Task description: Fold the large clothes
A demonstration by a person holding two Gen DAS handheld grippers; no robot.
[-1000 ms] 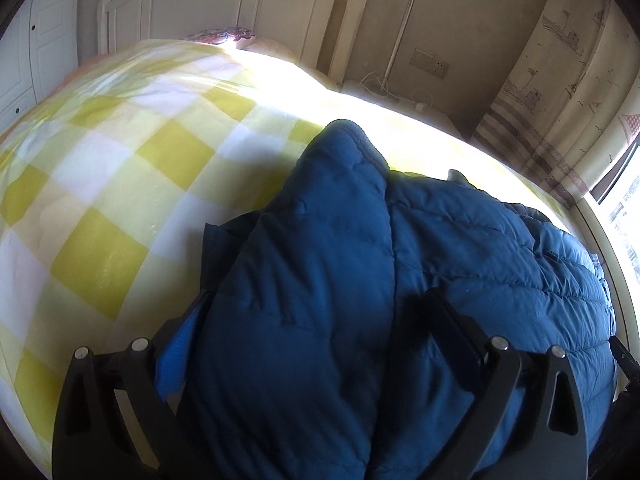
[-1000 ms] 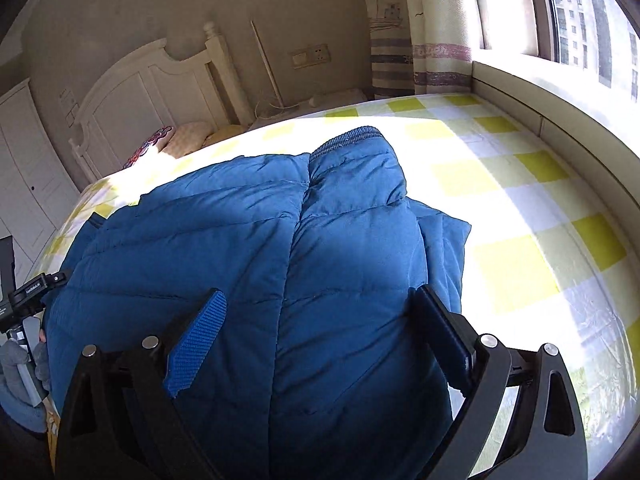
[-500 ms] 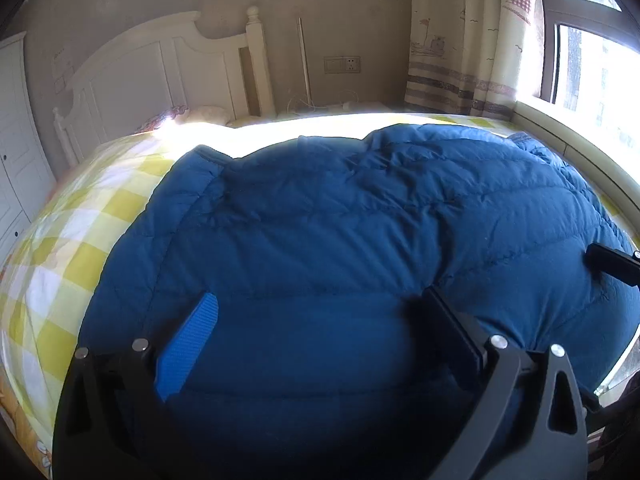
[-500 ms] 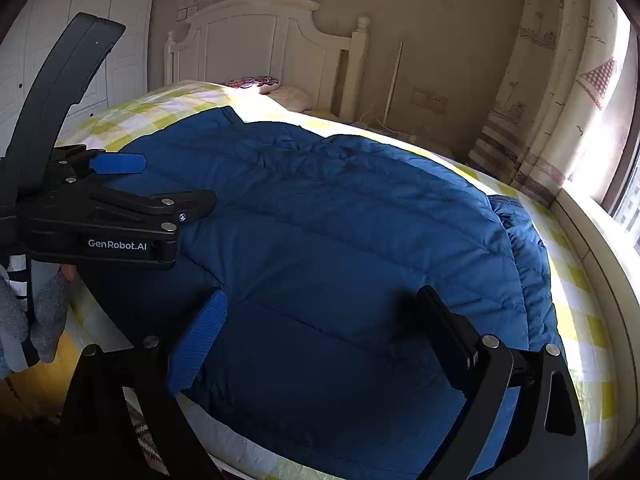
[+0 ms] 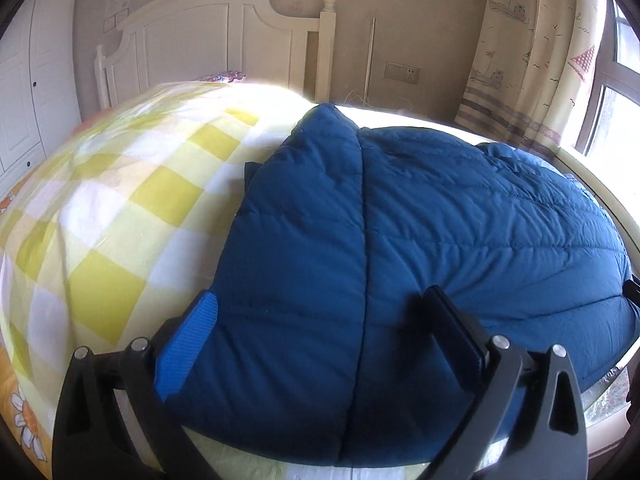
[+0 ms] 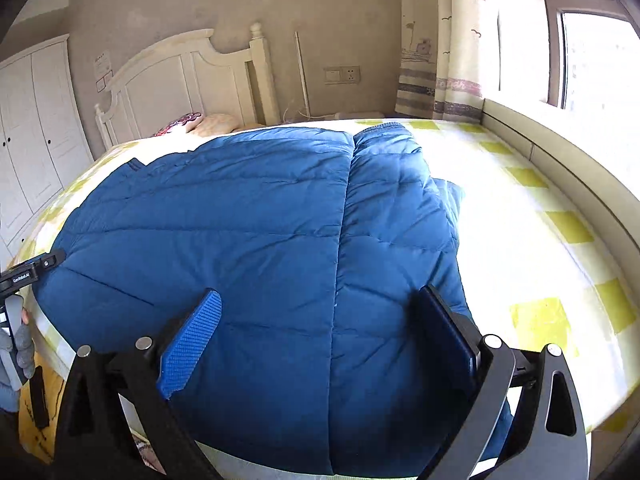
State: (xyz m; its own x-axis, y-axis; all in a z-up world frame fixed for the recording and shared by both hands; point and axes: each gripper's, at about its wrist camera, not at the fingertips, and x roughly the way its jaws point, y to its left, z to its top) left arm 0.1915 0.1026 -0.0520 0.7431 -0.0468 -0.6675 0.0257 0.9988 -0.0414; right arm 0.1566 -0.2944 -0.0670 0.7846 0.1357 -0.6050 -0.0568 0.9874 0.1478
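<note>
A large blue quilted down jacket (image 5: 420,240) lies spread flat on the bed, with a sleeve folded in along each side. It also shows in the right wrist view (image 6: 256,240). My left gripper (image 5: 320,332) is open and empty, hovering over the jacket's left folded part near the bed's front edge. My right gripper (image 6: 320,324) is open and empty, hovering over the jacket's right folded part. The left gripper's body (image 6: 28,272) shows at the left edge of the right wrist view.
The bed has a yellow and white checked sheet (image 5: 120,220), also seen in the right wrist view (image 6: 540,248). A white headboard (image 5: 208,48) and pillows (image 6: 200,122) are at the far end. A window ledge (image 6: 560,152) and curtain (image 6: 440,40) run along the right. White wardrobes (image 6: 32,140) stand at left.
Both grippers have swung back, each facing its own side of the jacket again, still open and empty. The jacket has not moved.
</note>
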